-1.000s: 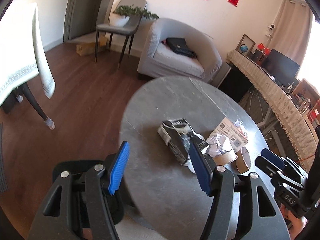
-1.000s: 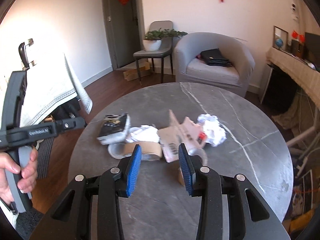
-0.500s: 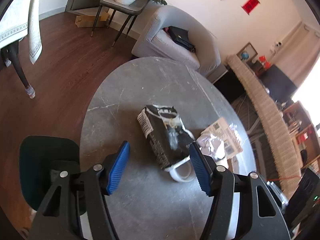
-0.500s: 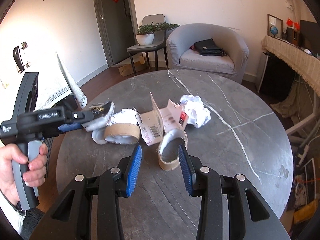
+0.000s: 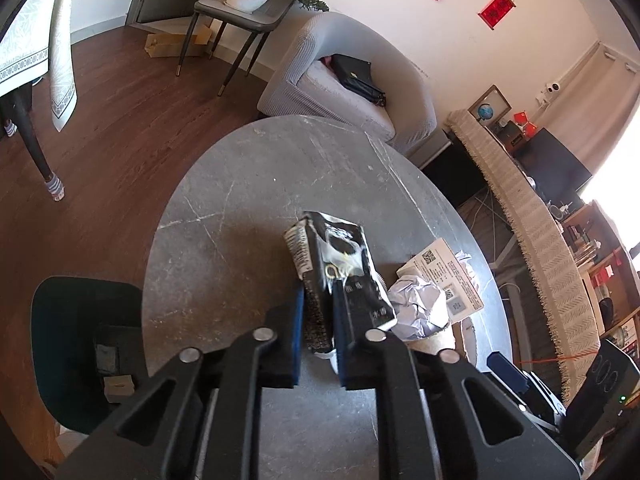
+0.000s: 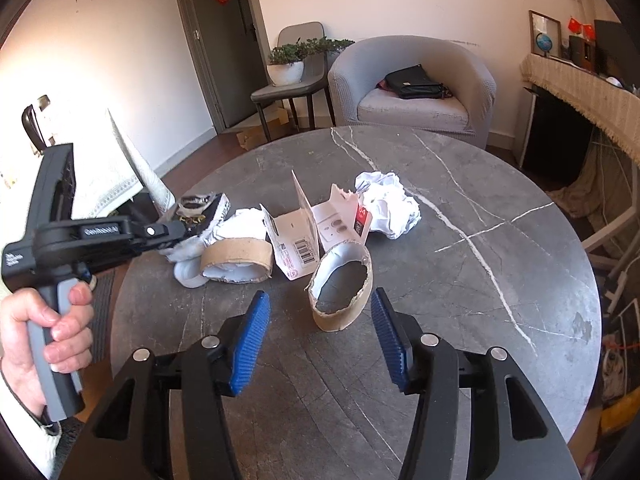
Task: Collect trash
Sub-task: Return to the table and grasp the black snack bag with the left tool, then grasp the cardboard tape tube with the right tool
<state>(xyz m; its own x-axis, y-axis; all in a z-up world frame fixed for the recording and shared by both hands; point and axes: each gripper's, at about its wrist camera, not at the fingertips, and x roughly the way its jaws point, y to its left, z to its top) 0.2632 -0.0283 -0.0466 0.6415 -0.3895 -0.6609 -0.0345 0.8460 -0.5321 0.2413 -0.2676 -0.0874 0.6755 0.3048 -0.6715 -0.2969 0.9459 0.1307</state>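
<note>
Right wrist view, far left: hand (image 6: 48, 332) wrapped round handle of left gripper (image 6: 176, 234), tips reaching into the trash pile at centre left. Left wrist view, lower centre: blue pads clamped on near edge of black wrapper (image 5: 336, 264), wrapper sticking up and away between them. Grip sits low on a thin, crinkly pack; likely to slide out or tear on the lift. A white scrap shows just under the tips; could snag and drag along, then drop off the round grey table (image 6: 500, 280).

Centre of right wrist view: right gripper (image 6: 320, 334) with jaws opening, nothing pinched, pads either side of and just short of the near cardboard ring (image 6: 340, 292). Ring torn and lopsided, standing on its edge; easily crushed flat or kicked away if pads close off-centre or one pad arrives first. Could roll toward table edge at bottom of frame.

Just above: second cardboard ring (image 6: 236, 260), folded printed card (image 6: 304, 232), both touching or near the target ring. Sweeping contact may scatter them.

Upper centre right: crumpled white paper (image 6: 388, 204), light, apt to be nudged further off.

Two tools working close together at centre left; collision risk while lifting wrapper across.
</note>
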